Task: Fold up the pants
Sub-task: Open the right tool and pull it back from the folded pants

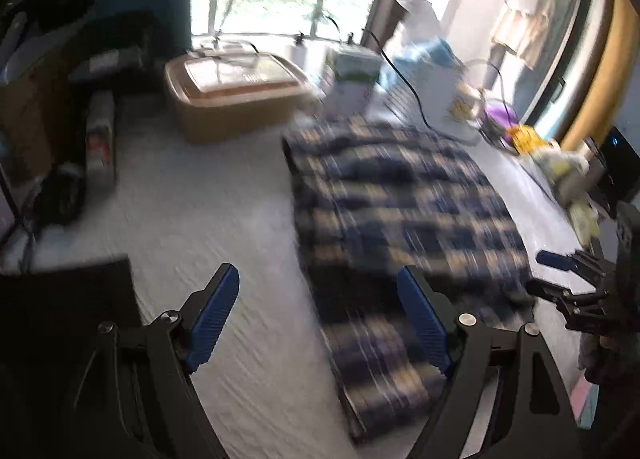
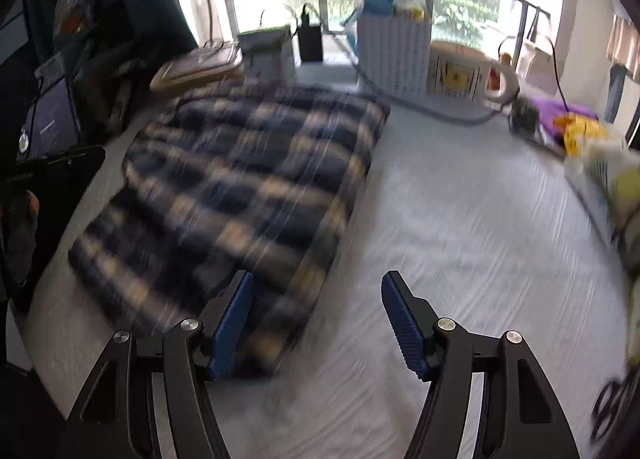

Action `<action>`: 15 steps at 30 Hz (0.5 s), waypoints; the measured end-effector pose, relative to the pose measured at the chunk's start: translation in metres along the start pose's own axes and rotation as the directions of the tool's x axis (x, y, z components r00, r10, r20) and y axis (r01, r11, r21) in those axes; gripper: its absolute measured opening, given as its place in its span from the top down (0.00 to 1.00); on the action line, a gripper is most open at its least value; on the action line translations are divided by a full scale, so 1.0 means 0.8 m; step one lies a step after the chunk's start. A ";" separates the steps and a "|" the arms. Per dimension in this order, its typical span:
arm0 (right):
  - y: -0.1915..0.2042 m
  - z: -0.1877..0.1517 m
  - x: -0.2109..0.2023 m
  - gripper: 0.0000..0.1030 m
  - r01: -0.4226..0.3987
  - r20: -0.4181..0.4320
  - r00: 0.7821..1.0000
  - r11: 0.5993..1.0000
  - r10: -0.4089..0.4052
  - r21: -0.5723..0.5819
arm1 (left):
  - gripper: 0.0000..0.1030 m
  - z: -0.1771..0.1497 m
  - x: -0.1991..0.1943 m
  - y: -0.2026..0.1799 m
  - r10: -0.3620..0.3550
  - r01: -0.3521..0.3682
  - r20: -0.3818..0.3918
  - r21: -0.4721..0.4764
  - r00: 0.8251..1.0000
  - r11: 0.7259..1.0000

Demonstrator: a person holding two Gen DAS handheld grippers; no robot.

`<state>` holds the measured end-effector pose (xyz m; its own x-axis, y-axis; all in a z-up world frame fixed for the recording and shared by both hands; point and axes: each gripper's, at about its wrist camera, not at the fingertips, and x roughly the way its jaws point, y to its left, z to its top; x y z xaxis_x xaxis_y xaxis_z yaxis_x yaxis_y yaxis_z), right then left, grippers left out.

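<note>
Lying folded flat on the white desk [image 2: 460, 227], the plaid pants [image 2: 240, 187] look soft, light and limp, best pinched at a near corner or folded edge; left gripper [image 1: 320, 319] and right gripper [image 2: 318, 323] both hang spread apart, empty.

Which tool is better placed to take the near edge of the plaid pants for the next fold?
Probably the right tool: open, with one finger already over the near edge of the blue-and-cream plaid pants. The left tool, also open, sits mostly over bare white cloth.
</note>
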<state>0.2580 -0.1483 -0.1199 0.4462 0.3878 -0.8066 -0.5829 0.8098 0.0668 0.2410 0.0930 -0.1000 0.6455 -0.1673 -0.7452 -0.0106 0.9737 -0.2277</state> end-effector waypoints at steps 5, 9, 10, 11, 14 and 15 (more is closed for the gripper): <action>0.019 -0.012 0.002 0.34 0.000 -0.013 1.000 1.000 0.000 -0.027 | 0.20 -0.028 0.006 -0.016 -0.026 0.026 -0.048 -0.004 0.999 1.000; 0.032 -0.018 0.005 0.34 0.010 -0.026 1.000 0.999 -0.011 -0.034 | 0.20 -0.039 0.000 -0.025 -0.027 0.028 -0.058 0.012 0.998 1.000; 0.033 -0.021 0.006 0.34 0.011 -0.035 0.999 0.999 -0.012 -0.033 | 0.20 -0.041 -0.001 -0.025 -0.030 0.031 -0.060 0.004 0.998 1.000; 0.034 -0.024 0.008 0.36 0.008 -0.043 0.999 1.000 -0.009 -0.029 | 0.20 -0.043 -0.001 -0.025 -0.032 0.032 -0.061 0.001 0.998 0.999; 0.034 -0.036 0.009 0.51 0.021 -0.018 1.000 0.999 -0.021 -0.038 | 0.20 -0.051 0.000 -0.026 -0.020 0.021 -0.072 0.014 0.997 1.000; 0.032 -0.038 0.008 0.55 0.022 -0.005 1.000 0.999 -0.022 -0.036 | 0.20 -0.054 0.003 -0.027 -0.012 0.013 -0.081 0.021 0.997 1.000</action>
<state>0.2254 -0.1383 -0.1408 0.4555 0.3678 -0.8107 -0.5972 0.8016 0.0281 0.2099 0.0648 -0.1241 0.5815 -0.1906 -0.7909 0.0141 0.9744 -0.2245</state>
